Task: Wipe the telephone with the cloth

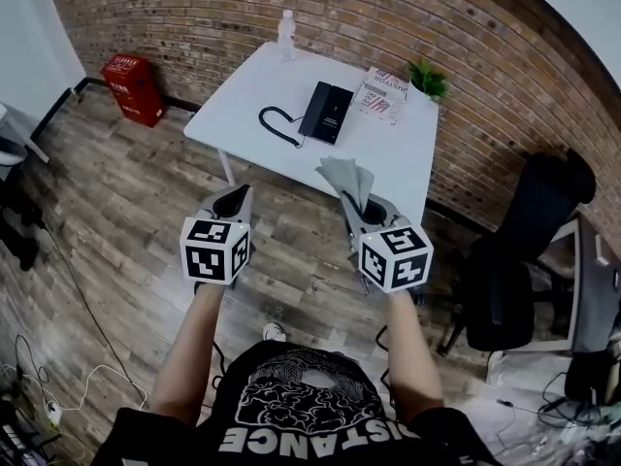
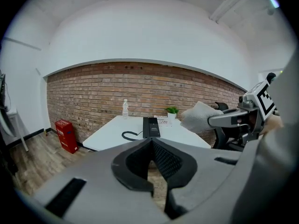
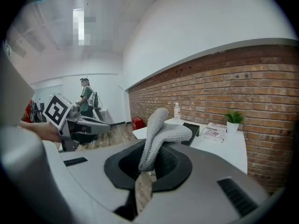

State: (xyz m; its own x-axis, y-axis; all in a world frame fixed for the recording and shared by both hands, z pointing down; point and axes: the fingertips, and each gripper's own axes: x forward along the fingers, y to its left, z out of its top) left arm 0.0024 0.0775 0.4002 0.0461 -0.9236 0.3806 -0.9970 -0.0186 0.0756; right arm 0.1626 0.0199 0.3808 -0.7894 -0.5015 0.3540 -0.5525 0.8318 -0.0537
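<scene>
Grips the grey cloth in the right gripper, aloft, short of the tabletop's near edge. Holds the left gripper alongside, jaws pressed together on nothing. Sees the telephone flat near the tabletop's middle.

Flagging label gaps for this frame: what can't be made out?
Telephone keys: too small, head view.
Leaflet print: too small in every view.
Cloth lower end: pinched out of sight in the right gripper, right gripper view.
Bottle label: too small, head view.
</scene>
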